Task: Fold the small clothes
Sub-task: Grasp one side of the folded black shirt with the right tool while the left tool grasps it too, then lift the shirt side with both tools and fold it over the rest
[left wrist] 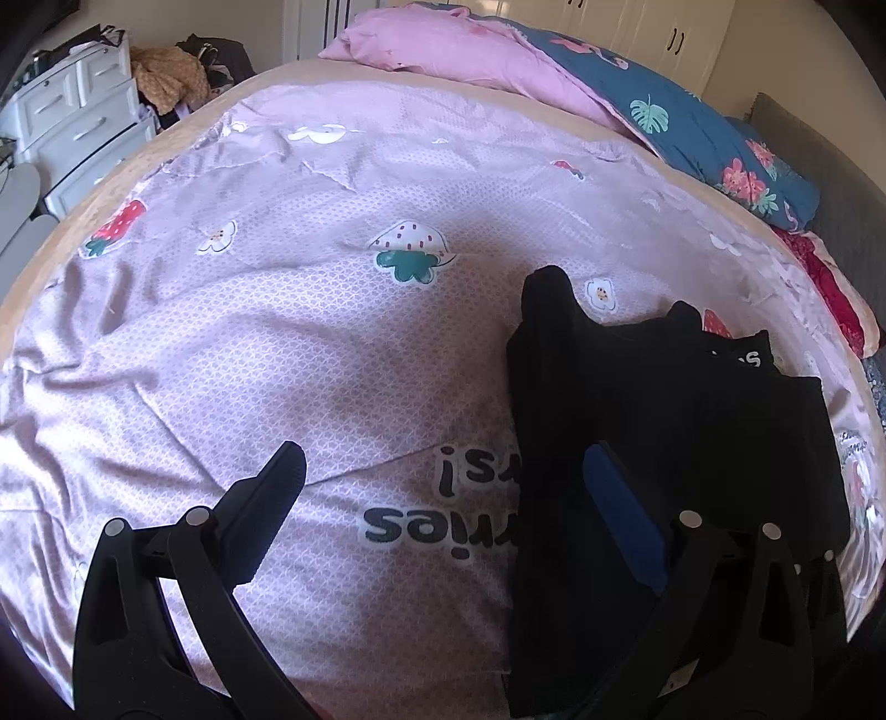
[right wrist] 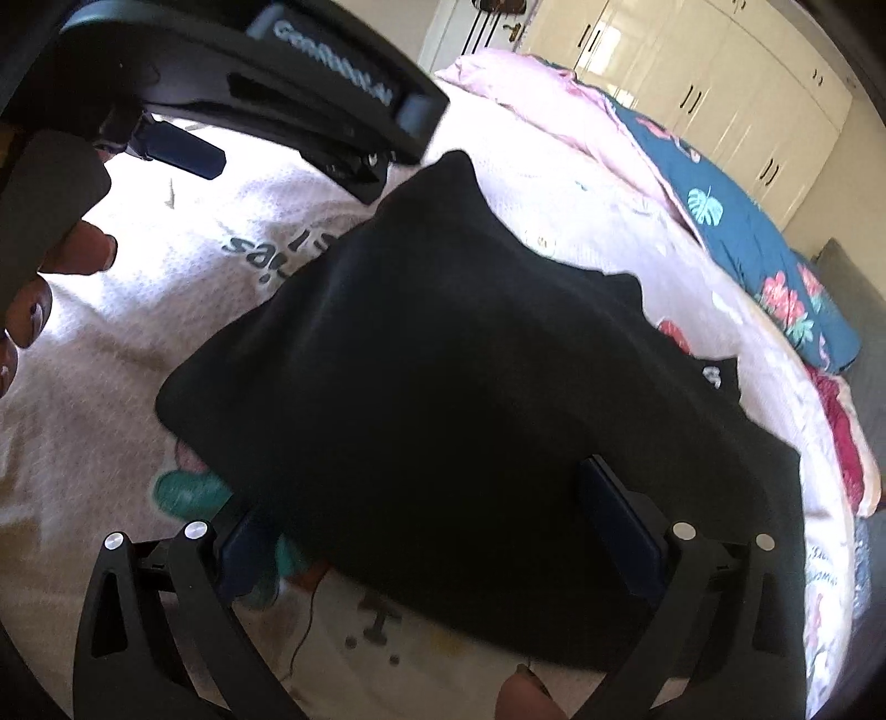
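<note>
A black garment [left wrist: 653,421] lies on the pink patterned bed cover [left wrist: 277,332], at the right in the left wrist view. My left gripper [left wrist: 443,471] is open, its right finger over the garment's left edge, its left finger above bare cover. In the right wrist view the black garment [right wrist: 443,387] fills the middle. My right gripper [right wrist: 426,515] is open and wide, its fingers on either side of the garment's near part. The left gripper's body [right wrist: 310,94] shows at the top left there.
A pink pillow [left wrist: 443,50] and a blue floral quilt [left wrist: 692,127] lie at the far side of the bed. White drawers [left wrist: 72,116] and a pile of clothes stand beyond the bed's left edge. White wardrobes [right wrist: 720,94] line the far wall.
</note>
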Demonstrator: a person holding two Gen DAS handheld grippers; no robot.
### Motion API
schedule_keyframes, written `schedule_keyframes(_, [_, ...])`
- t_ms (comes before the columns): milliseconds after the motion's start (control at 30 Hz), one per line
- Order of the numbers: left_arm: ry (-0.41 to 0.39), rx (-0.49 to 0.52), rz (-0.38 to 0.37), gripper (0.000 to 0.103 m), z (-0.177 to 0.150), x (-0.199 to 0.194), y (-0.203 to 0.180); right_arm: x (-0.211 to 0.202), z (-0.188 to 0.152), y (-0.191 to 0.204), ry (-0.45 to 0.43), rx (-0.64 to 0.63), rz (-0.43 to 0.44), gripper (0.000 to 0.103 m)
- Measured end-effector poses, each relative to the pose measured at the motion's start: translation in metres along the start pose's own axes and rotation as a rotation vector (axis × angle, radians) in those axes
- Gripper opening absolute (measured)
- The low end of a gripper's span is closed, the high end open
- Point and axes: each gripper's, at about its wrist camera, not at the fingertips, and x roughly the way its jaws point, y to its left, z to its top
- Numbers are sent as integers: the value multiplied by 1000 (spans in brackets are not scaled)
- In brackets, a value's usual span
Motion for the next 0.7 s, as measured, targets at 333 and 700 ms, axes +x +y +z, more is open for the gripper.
schedule_keyframes(333, [37, -28, -73, 94, 12, 14, -12, -33, -4, -23, -156, 68, 87, 47])
schedule_keyframes(700, [112, -57, -169, 94, 27, 34, -42, -63, -12, -47, -244, 179, 150, 8])
